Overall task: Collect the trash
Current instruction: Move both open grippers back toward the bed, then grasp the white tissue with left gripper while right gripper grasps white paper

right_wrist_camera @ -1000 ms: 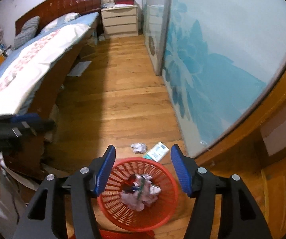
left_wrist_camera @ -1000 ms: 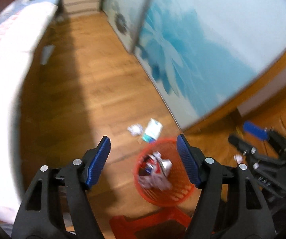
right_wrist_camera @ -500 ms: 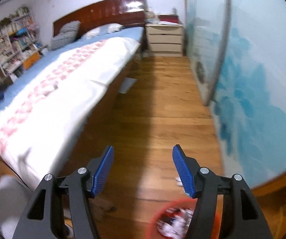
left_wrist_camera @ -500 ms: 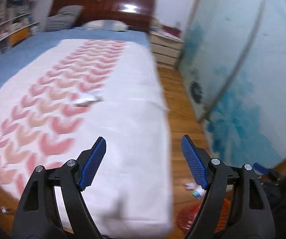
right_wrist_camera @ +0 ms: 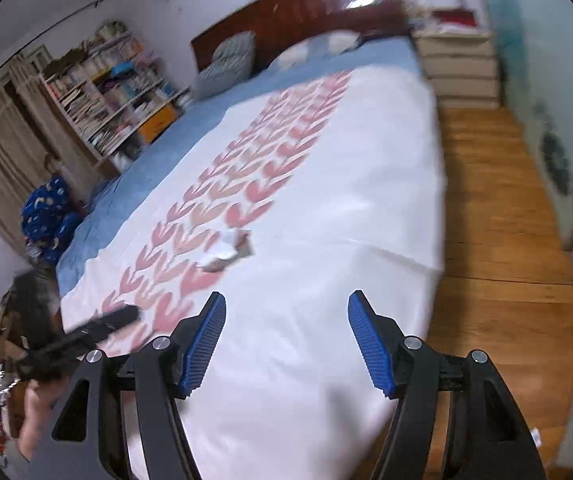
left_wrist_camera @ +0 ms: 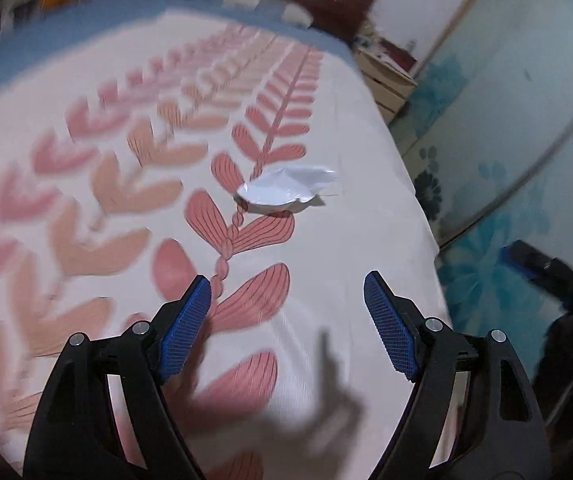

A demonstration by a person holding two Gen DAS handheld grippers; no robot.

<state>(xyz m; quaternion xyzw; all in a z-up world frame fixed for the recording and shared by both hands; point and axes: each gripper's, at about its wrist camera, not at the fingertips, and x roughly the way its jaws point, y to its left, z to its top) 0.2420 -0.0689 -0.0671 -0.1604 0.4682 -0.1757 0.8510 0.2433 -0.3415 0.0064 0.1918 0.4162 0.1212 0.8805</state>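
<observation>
White crumpled wrapper [left_wrist_camera: 286,190] is lying on the bedspread [left_wrist_camera: 346,240], ahead of my left gripper [left_wrist_camera: 286,324]. I am swinging both tools away from the floor basket; my right gripper [right_wrist_camera: 284,340] is likewise gaping, both empty, jaws widening.

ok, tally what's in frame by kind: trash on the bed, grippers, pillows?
Crumpled wrapper on the bedspread: 1
Grippers: 2, left gripper and right gripper, both empty with jaws apart
Pillows: 2
Total: 5
</observation>
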